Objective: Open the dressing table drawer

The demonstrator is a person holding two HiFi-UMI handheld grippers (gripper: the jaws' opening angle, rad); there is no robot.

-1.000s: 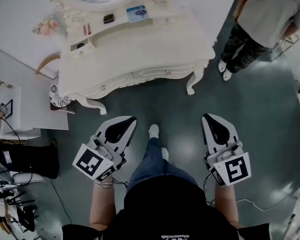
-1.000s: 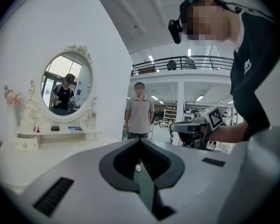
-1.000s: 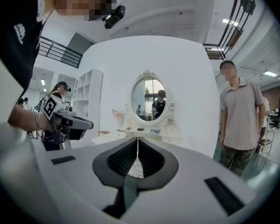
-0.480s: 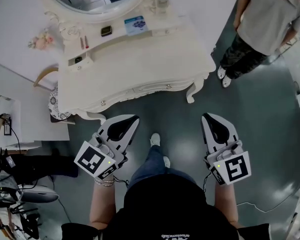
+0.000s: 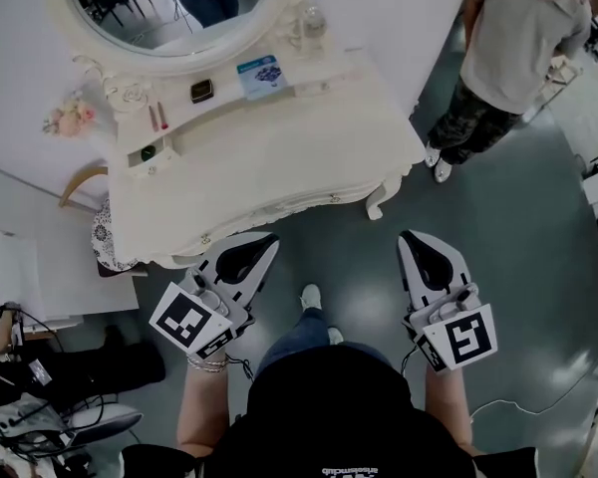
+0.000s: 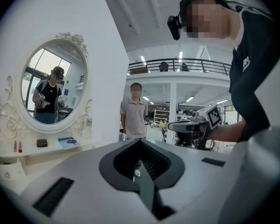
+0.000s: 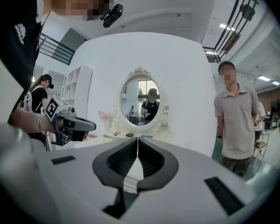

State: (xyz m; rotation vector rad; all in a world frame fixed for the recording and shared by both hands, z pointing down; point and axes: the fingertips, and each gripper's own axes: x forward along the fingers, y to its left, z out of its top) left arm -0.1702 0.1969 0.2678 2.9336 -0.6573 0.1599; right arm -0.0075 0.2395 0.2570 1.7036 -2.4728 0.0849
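Hovering mid-frame, white left gripper (image 5: 266,239) and right gripper (image 5: 410,238) had jaws closed, empty, likely lining up for the drawer (image 5: 299,205) of the cream carved dressing table (image 5: 279,147).

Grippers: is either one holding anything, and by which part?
Nothing is held. The left gripper and the right gripper both have their jaws together and empty, apart from the dressing table.

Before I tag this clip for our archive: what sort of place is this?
Probably a lab or workshop hall with a staged bedroom corner, not a home: a dressing table and oval mirror stand against a freestanding wall, and a mezzanine railing runs behind.
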